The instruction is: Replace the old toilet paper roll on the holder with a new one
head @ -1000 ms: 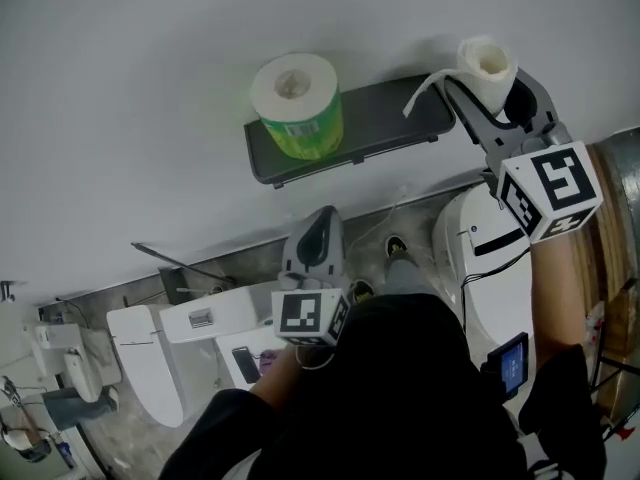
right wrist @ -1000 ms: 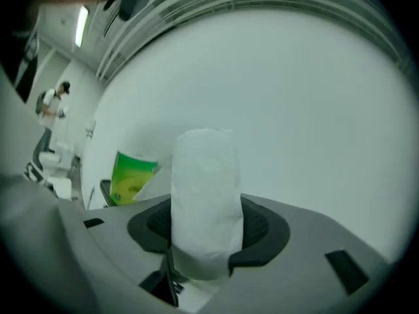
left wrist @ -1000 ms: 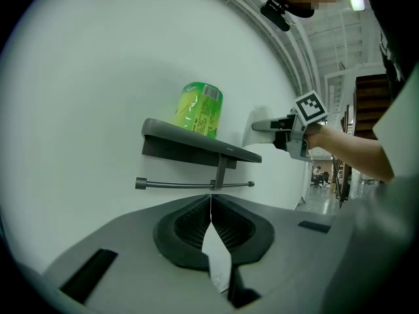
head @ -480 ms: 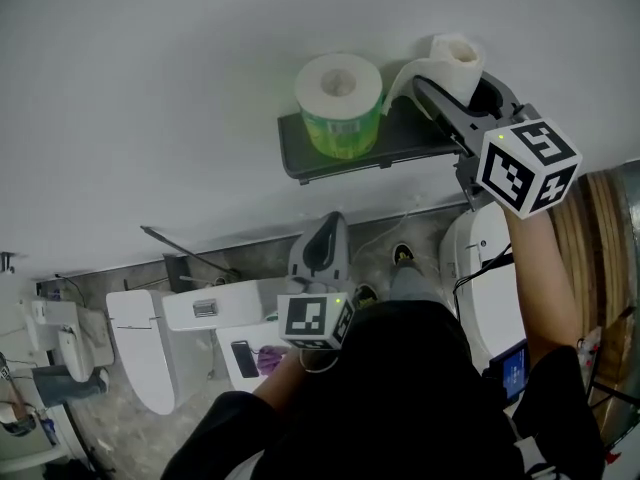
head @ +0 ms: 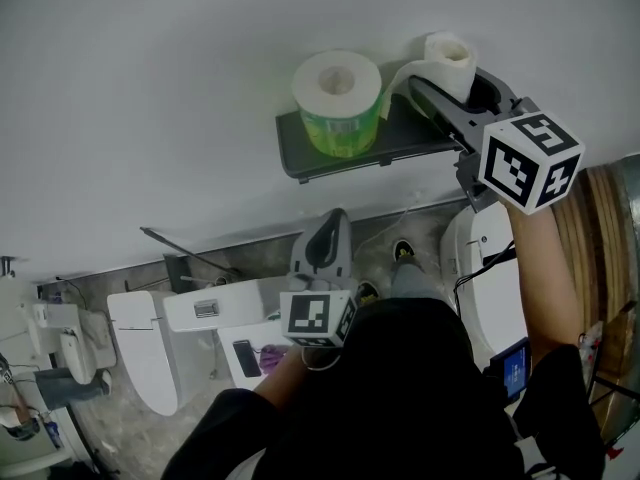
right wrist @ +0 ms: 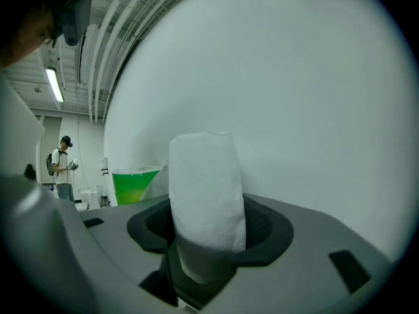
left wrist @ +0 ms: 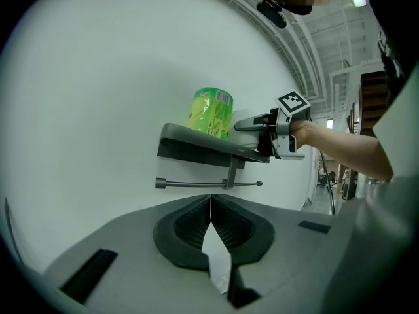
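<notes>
The right gripper (right wrist: 208, 241) has its jaws part-way apart and clamped on the old toilet paper roll (right wrist: 206, 188). The roll is thin, white and nearly used up. It stands upright between the dark ribbed pads (right wrist: 270, 231).

In the head view, this roll (head: 447, 60) sits at the right end of a dark wall shelf (head: 400, 140). No view shows whether it touches the shelf. A loose tail of paper (head: 398, 76) curls off it towards the middle of the shelf.

The new roll (head: 337, 103) is full and wrapped in green. It stands upright on the left half of the shelf, near the old roll but apart from it.

The left gripper (left wrist: 211, 224) has its jaws closed together with nothing between them. It is held low and well away from the shelf, pointing at the white wall (head: 150, 88).

From that gripper's view, a thin metal bar (left wrist: 196, 184) runs level just under the shelf and is bare. White toilets (head: 140, 348) stand on the floor far below.
</notes>
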`<action>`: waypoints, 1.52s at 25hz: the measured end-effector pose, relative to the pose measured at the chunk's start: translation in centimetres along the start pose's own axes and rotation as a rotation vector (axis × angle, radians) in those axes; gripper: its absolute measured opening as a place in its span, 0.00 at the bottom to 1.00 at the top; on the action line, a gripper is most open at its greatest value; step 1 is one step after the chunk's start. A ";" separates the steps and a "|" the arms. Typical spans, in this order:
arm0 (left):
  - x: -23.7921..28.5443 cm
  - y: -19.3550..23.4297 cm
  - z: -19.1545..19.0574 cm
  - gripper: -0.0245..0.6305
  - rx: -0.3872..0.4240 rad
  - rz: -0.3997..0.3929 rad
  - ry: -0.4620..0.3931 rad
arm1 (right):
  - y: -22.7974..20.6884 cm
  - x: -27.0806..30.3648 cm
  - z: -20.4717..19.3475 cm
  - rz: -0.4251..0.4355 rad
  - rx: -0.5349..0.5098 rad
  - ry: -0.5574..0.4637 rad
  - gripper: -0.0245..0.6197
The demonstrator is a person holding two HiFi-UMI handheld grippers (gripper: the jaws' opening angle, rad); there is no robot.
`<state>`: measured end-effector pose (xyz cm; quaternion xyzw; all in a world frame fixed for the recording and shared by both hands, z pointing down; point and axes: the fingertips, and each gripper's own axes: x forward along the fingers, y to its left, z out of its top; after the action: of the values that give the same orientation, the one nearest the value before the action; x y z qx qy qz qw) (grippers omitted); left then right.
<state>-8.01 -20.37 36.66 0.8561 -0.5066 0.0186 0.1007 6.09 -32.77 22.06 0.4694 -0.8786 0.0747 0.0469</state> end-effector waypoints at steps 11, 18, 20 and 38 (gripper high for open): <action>0.0 0.4 -0.4 0.07 -0.003 -0.002 0.009 | -1.1 -1.4 -0.2 -0.015 0.044 0.040 0.46; 0.3 -0.1 -0.2 0.07 0.009 -0.021 0.007 | -0.1 -2.7 1.4 -0.019 -0.052 -0.012 0.48; 0.2 -0.2 -0.3 0.07 0.011 -0.023 0.007 | -0.1 -3.1 1.7 -0.031 -0.077 -0.032 0.49; 0.2 -0.7 -0.9 0.07 0.017 -0.040 0.026 | 2.8 -7.2 5.2 -0.034 -0.248 -0.159 0.49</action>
<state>-7.23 -19.99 37.41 0.8666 -0.4877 0.0320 0.1005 7.69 -26.27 15.63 0.4794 -0.8738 -0.0730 0.0359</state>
